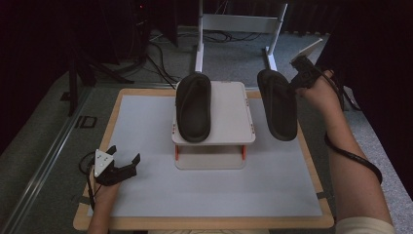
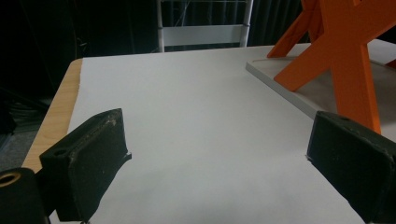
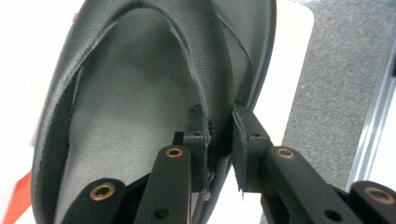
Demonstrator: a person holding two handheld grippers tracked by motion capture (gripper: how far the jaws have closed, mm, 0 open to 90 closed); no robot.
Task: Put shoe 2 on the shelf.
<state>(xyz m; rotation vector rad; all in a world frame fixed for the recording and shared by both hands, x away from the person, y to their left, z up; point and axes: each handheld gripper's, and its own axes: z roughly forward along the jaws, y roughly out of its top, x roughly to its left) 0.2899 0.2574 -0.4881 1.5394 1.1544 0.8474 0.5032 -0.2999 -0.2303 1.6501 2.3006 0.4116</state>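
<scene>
Two black slippers are in the high view. One slipper [image 1: 194, 106] lies on top of a small white stand [image 1: 229, 122] in the middle of the table. The other slipper [image 1: 277, 105] hangs in the air to the right of the stand, and my right gripper [image 1: 298, 78] is shut on its side wall near the far end. The right gripper view shows its jaws pinching that slipper's [image 3: 135, 107] rim, one pad inside and one outside. My left gripper [image 1: 124, 155] rests open at the table's near left, and its pads [image 2: 93, 154] have only white table between them.
The stand has orange legs [image 2: 345, 60] and a white base plate [image 1: 209, 162]. The white table mat [image 1: 204, 185] has a wooden border. A white metal frame [image 1: 238, 29] stands on the grey carpet beyond the table, with dark stands and cables at the far left.
</scene>
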